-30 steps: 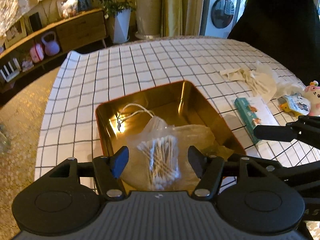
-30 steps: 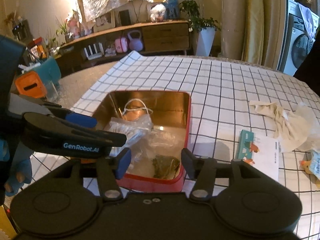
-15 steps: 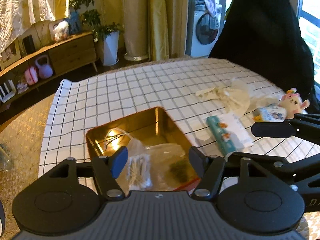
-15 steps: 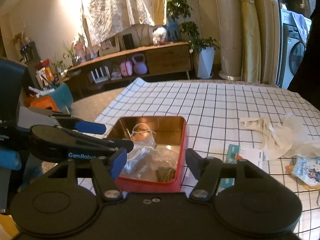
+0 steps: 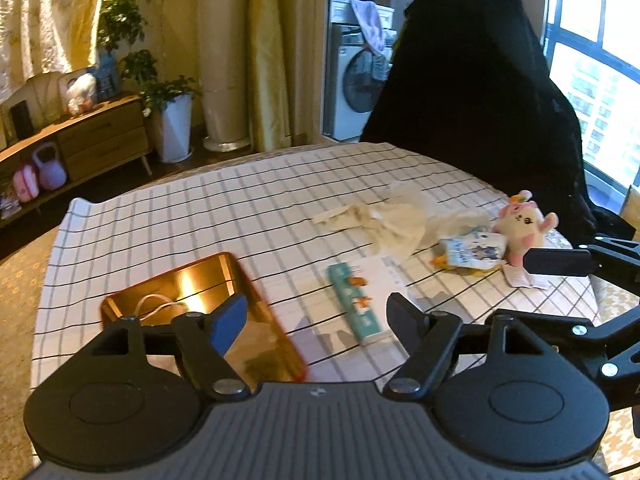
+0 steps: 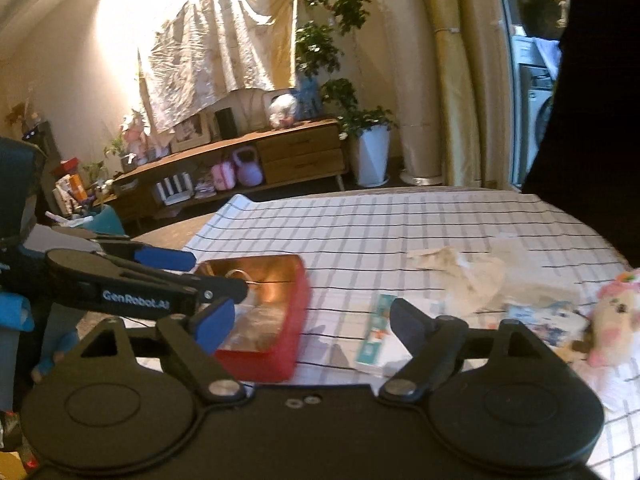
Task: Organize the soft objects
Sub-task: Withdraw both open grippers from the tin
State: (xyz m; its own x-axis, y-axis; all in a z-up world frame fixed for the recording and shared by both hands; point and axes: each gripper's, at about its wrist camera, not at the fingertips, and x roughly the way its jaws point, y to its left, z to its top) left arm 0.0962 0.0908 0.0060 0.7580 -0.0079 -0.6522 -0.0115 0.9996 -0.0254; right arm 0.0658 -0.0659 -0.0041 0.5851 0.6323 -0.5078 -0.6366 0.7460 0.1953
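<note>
A red tin (image 5: pixel 240 280) with a gold inside sits on the checked table, holding clear bags and a white cord. My left gripper (image 5: pixel 316 316) hovers above its near right corner, jaws opening, nothing between them. To the right lie a teal tissue pack (image 5: pixel 354 304), a cream cloth (image 5: pixel 384 220), a small printed packet (image 5: pixel 472 250) and a pink-and-white plush toy (image 5: pixel 520 228). My right gripper (image 6: pixel 310 316) is above the table between the tin (image 6: pixel 280 344) and the tissue pack (image 6: pixel 374 332), jaws opening and empty. The plush toy (image 6: pixel 612 320) lies at its far right.
A checked tablecloth (image 5: pixel 200 208) covers the round table. A person in black (image 5: pixel 480 100) stands at the far right edge. Beyond the table are a wooden sideboard (image 6: pixel 280 156), a potted plant (image 6: pixel 368 152) and a washing machine (image 5: pixel 356 80).
Both grippers have drawn back and up from the tin and swung right, jaws widening. The bag of cotton swabs stays in the tin. The plush toy has come into view.
</note>
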